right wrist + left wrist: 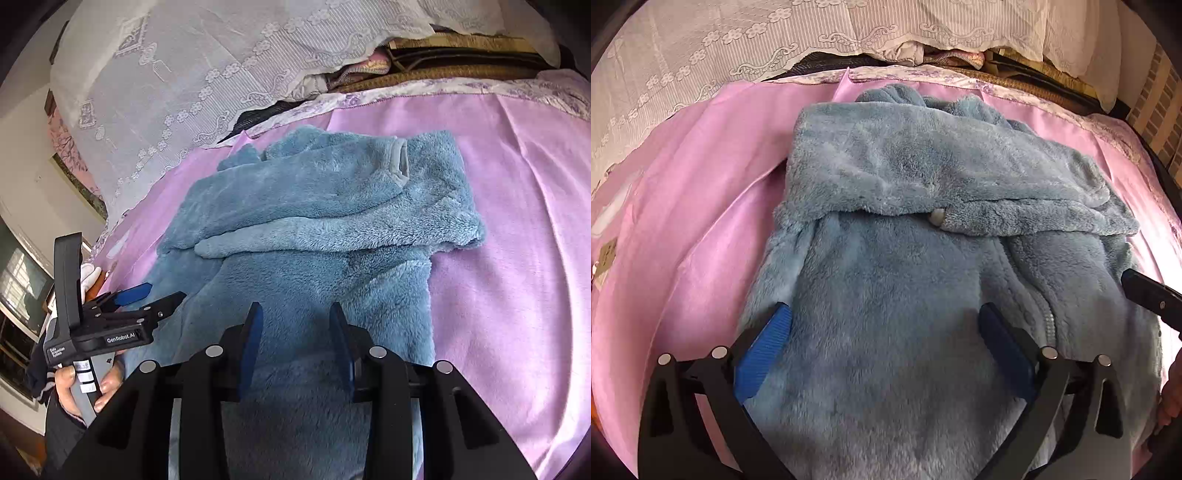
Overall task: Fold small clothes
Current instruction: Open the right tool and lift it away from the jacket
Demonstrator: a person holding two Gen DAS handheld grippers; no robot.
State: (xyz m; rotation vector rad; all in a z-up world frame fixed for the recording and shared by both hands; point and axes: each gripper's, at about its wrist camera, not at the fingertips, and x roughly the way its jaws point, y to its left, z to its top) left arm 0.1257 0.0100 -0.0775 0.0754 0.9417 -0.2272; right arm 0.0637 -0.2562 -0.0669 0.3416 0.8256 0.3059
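Observation:
A fluffy blue fleece jacket [905, 258] lies on the pink sheet [683, 240], its sleeves folded across the chest. It also shows in the right wrist view [314, 229]. My left gripper [884, 317] is open wide, its blue pads just above the jacket's lower part, holding nothing. It shows from the side in the right wrist view [162, 291]. My right gripper [295, 314] is open with a narrower gap, over the jacket's near hem; one finger of it shows at the right edge of the left wrist view [1152, 295].
White lace cloth [184, 74] drapes over stacked bedding behind the sheet. A floral border [480, 88] runs along the sheet's far edge. A brick wall [1160, 110] stands at the far right. A window [22, 280] is at the left.

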